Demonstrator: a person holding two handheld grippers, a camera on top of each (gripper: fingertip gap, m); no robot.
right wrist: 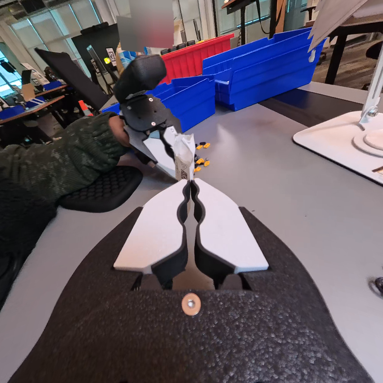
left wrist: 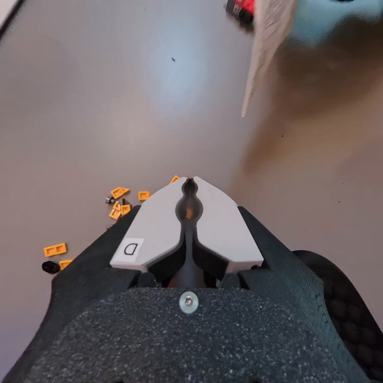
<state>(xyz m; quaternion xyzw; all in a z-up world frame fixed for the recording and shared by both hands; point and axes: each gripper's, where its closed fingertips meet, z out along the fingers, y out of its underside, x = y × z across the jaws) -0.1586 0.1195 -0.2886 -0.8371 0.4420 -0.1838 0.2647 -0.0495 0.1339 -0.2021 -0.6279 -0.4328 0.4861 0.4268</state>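
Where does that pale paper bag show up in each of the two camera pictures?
Left wrist view: paper bag hangs blurred at upper right, apart from the left gripper.
Right wrist view: paper bag stands at centre, pinched by the right gripper.
Shared landmark: the orange pieces on the grey table.

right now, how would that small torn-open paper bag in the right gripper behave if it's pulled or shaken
The small torn-open paper bag is probably floppy: its torn top looks crumpled. It seems light, standing up from the right gripper pinching only its lower edge. Thin paper like this may tear further if tugged.
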